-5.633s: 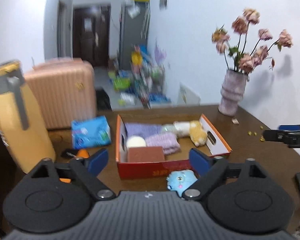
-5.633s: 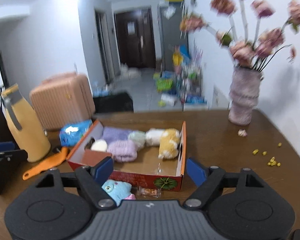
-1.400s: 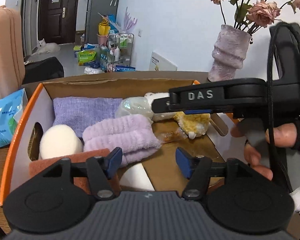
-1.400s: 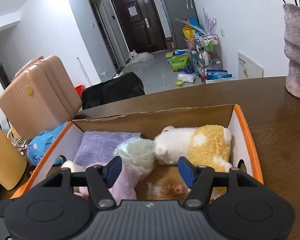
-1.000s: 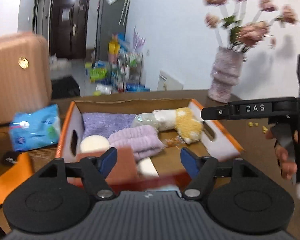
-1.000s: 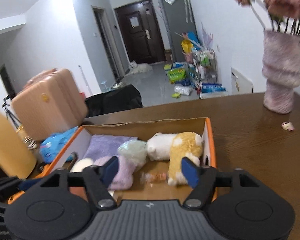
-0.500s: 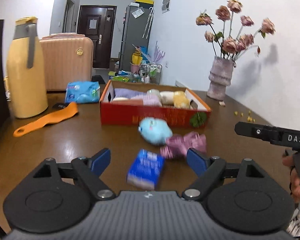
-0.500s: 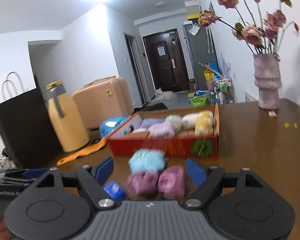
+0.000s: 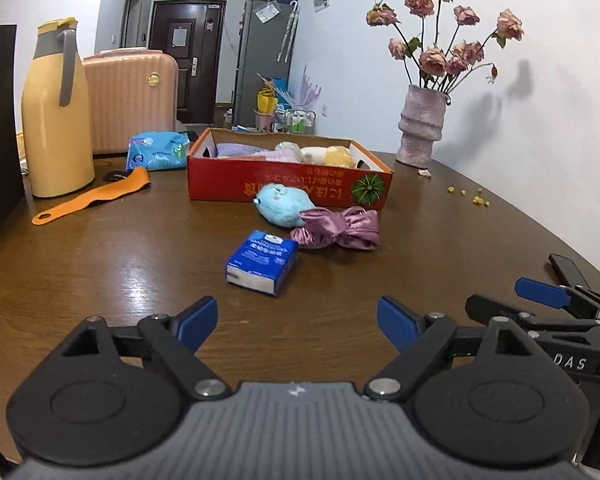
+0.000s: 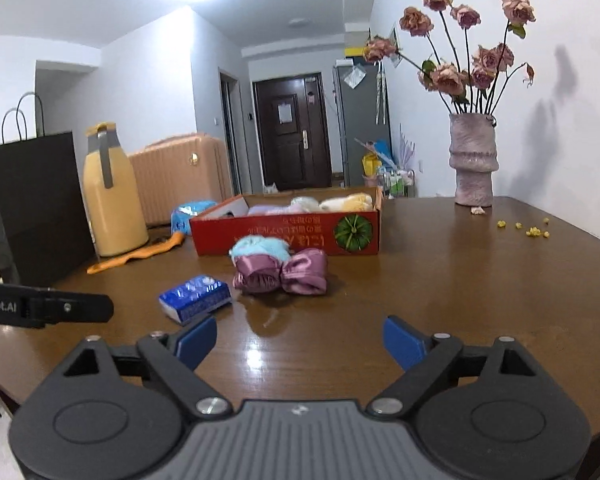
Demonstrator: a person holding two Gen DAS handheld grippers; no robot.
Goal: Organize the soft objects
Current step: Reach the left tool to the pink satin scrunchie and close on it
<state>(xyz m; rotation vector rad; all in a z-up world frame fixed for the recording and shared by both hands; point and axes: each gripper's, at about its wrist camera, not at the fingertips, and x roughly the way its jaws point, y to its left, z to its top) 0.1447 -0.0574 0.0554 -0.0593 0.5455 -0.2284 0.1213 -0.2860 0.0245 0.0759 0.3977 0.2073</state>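
A red cardboard box (image 9: 288, 188) (image 10: 288, 232) stands mid-table with purple cloths, a white ball and a yellow-white plush inside. In front of it lie a light blue plush (image 9: 284, 210) (image 10: 260, 246), a purple satin bow (image 9: 338, 232) (image 10: 282, 272) and a blue tissue pack (image 9: 262, 262) (image 10: 196, 298). My left gripper (image 9: 296, 324) hovers low over the near table, jaws opening, nothing between them. My right gripper (image 10: 300, 340) is beside it, jaws also opening and empty. Each gripper shows at the edge of the other's view.
A yellow thermos (image 9: 56, 112), an orange shoehorn (image 9: 96, 196), a blue wipes packet (image 9: 156, 152) and a black paper bag (image 10: 36, 208) stand at the left. A vase of dried roses (image 9: 422, 128) stands at the back right, with yellow crumbs (image 10: 528, 230) near it.
Both grippers have pulled back from over the box to the near side of the table, sunk lower, and opened wider. The plush, bow and tissue pack now lie ahead of them.
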